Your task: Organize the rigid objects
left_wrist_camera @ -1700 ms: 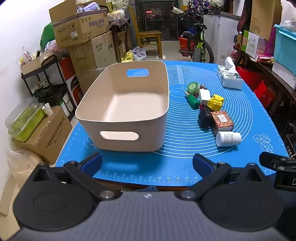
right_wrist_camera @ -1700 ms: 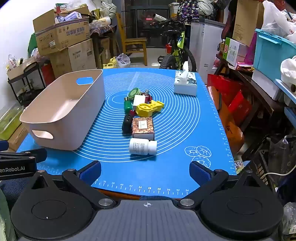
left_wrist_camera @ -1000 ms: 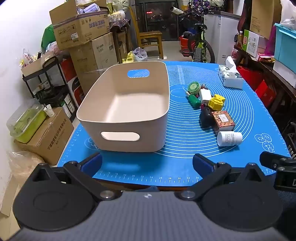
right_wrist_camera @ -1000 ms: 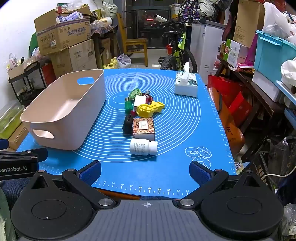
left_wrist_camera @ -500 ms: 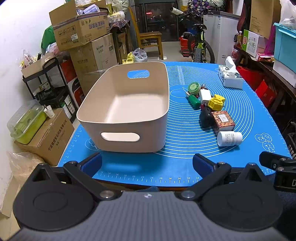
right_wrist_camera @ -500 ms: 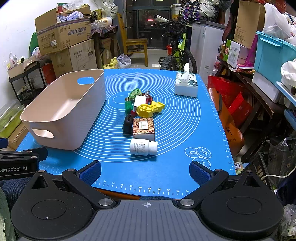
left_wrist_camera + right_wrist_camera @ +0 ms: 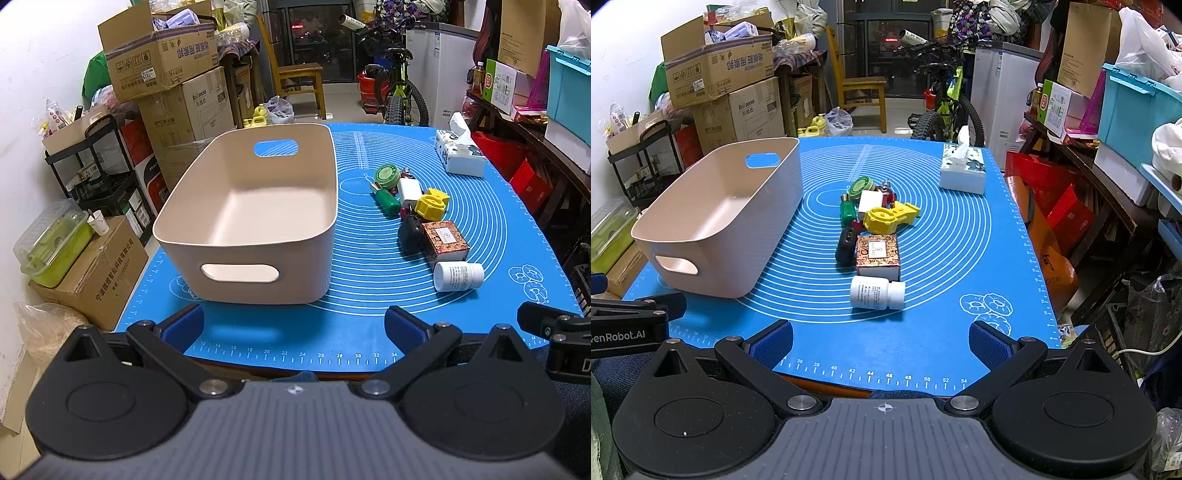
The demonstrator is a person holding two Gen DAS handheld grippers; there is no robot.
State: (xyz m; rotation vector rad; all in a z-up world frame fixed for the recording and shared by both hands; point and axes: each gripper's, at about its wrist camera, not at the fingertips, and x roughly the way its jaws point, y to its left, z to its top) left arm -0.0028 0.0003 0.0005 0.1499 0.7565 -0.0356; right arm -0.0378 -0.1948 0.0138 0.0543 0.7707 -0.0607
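Both grippers level at table's near edge, jaws wide, empty
Left gripper [image 7: 293,325] faces beige bin [image 7: 255,210]; right gripper [image 7: 881,341] faces white bottle [image 7: 877,293].

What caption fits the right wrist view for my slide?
Open right gripper faces a white bottle, small objects and an empty beige bin.

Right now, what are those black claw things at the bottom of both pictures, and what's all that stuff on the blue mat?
Those are two grippers a person holds, one per hand. Each carries a camera looking along its fingers, so one picture is from the left gripper, the other from the right gripper. Both are open and hold nothing. On the blue mat sit an empty beige bin, a white bottle lying down, a patterned box, a yellow piece, other small things and a tissue box.
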